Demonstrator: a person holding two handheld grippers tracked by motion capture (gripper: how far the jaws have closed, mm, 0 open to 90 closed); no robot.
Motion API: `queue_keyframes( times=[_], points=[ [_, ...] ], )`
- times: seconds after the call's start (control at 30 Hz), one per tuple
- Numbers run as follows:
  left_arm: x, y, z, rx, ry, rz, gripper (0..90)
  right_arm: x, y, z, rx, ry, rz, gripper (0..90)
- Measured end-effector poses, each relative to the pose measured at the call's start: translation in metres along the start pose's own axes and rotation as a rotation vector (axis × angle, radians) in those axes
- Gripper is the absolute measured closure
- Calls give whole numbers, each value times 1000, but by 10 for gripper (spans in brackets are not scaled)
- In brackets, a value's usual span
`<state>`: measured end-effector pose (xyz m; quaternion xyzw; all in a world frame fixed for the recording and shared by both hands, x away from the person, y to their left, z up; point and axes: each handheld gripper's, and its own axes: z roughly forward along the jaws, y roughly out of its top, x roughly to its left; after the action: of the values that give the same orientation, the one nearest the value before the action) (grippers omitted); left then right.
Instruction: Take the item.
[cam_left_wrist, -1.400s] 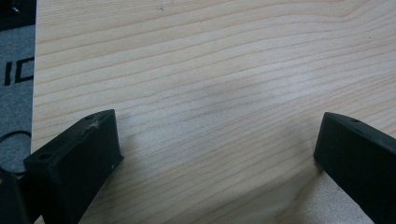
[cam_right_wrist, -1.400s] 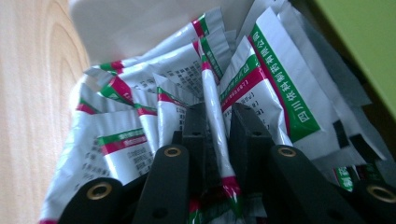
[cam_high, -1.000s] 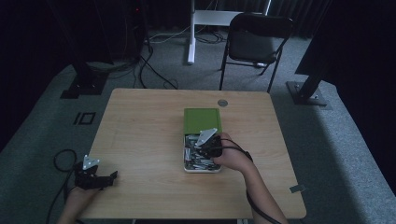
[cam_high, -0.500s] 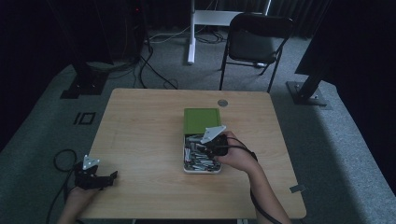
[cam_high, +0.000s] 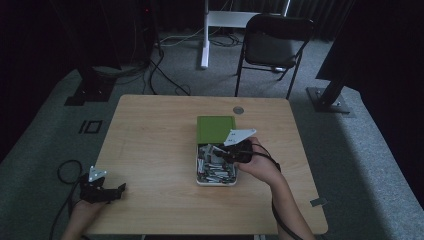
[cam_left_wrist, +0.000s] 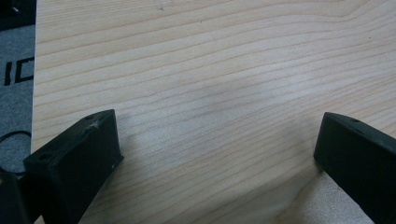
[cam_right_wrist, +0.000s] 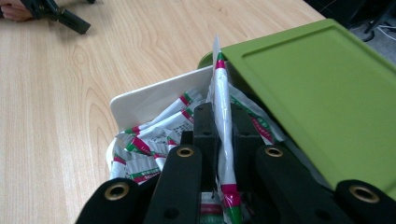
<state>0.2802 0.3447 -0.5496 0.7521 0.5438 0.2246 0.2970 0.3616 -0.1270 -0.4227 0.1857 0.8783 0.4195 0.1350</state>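
At the near left corner of the pale wooden table (cam_high: 150, 150), the left gripper (cam_high: 102, 192) rests low, its black jaws spread wide over bare wood with nothing between them. Moving right, past the middle of the table sits the white rectangular plastic box (cam_high: 216, 181), packed with small sachets, its flat green lid (cam_high: 215, 129) lying against the far end. Over that box the right gripper (cam_right_wrist: 220, 122) has its jaws pinched shut on one slim white sachet with red and green print (cam_right_wrist: 223, 116), held upright on edge, just clear of the pile. And here's the risk: the grip is on a thin, slippery film edge, so a quick lift could let it slide out, or drag a neighbouring sachet over the box rim.
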Motion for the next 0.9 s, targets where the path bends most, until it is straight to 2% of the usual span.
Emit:
queue_keyframes(
  times=[0.07,0.17,0.3,0.33,0.4,0.43,0.53,0.57,0.67,0.8,0.83,0.9],
  points=[
    [0,0,0,0,0,0,12,-1,1,-5,-39,13,23,843],
    [0,0,0,0,0,0,12,-3,4,-11,-79,-10,33,843],
    [0,0,0,0,0,0,12,-6,6,-20,-144,-73,66,844],
    [0,0,0,0,0,0,12,-7,7,-21,-144,-77,70,844],
    [0,0,0,0,0,0,12,-10,6,-24,-179,-128,95,844],
    [0,0,0,0,0,0,12,-11,6,-26,-185,-136,105,844],
    [0,0,0,1,0,1,12,-17,3,-33,-246,-211,167,844],
    [0,0,0,1,0,1,12,-19,2,-35,-274,-254,193,844],
    [0,0,0,1,0,1,12,-27,-3,-42,-307,-324,262,844],
    [0,0,0,1,0,1,12,-37,-14,-45,-301,-380,338,844],
    [0,0,0,2,0,2,12,-39,-18,-45,-318,-399,369,844],
    [0,0,0,2,0,2,12,-43,-25,-44,-316,-418,398,844]
  ],
)
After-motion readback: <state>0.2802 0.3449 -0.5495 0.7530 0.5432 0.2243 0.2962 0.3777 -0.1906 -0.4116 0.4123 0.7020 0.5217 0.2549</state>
